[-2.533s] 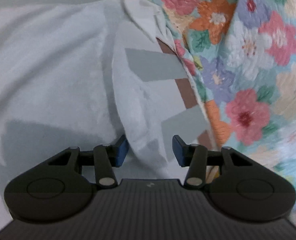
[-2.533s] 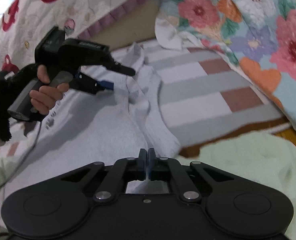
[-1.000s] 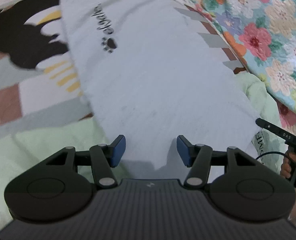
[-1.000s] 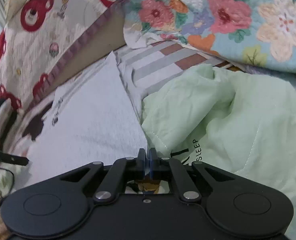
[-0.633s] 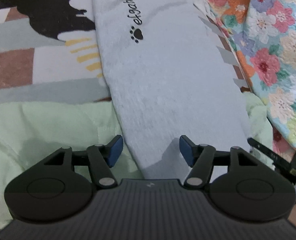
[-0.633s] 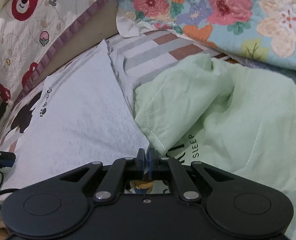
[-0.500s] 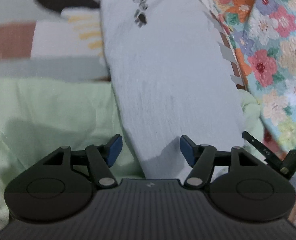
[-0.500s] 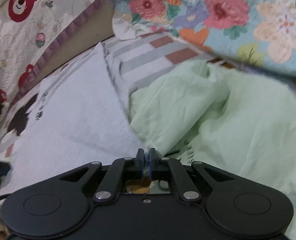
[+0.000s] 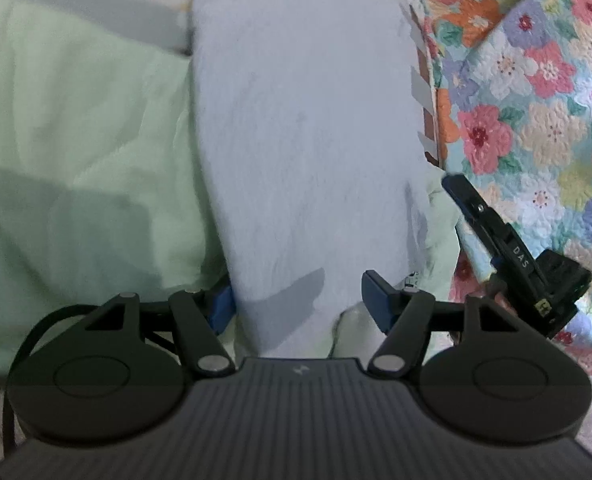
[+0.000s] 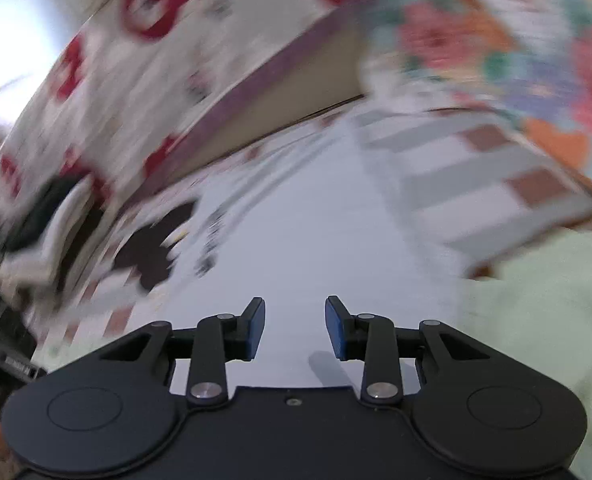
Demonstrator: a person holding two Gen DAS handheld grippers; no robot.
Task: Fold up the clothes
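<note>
Right gripper [image 10: 294,330] has let go of the garment edge since a sec ago; jaws opening, nothing btwn them, view blurred. Left gripper [image 9: 298,304] now sits lower over the near end of the pale folded garment [image 9: 304,120], jaws closing w/ cloth btwn but pads not pressing. Garment runs 6 to 12 o'clock; green blanket [image 9: 76,140] at 9, floral quilt [image 9: 536,80] at 2.
</note>
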